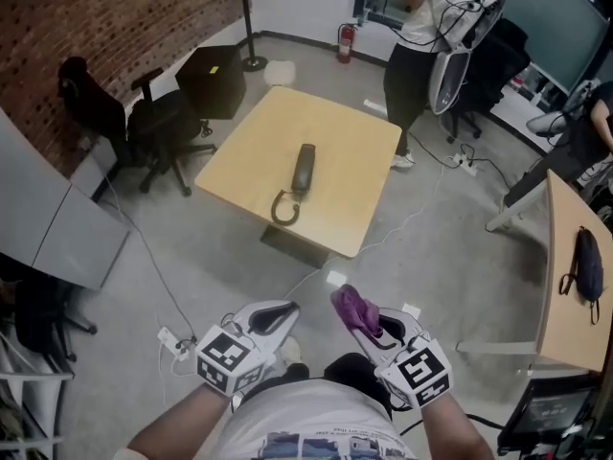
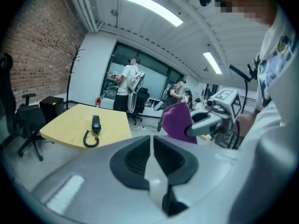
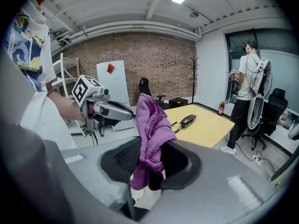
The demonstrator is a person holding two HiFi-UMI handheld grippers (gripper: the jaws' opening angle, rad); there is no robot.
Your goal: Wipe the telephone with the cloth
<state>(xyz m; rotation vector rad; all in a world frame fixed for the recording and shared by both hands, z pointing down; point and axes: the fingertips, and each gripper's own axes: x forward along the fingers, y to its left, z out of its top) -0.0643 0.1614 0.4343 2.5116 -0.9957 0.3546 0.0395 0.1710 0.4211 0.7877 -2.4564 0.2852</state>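
We see a pale wooden surface (image 1: 359, 151) with rounded corners standing on the grey floor (image 1: 450, 257). A dark telephone handset (image 1: 304, 168) lies near its middle (its coiled cord (image 1: 284, 208) loops toward the near edge).

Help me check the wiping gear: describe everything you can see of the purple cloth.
The purple cloth looks soft and fuzzy, like microfibre, and is bunched in loose folds. The right gripper pinches its lower part between shut jaws, so most of it stands up past the jaw tips. Nothing else touches it. It is held over the floor, short of the table, well clear of the telephone.
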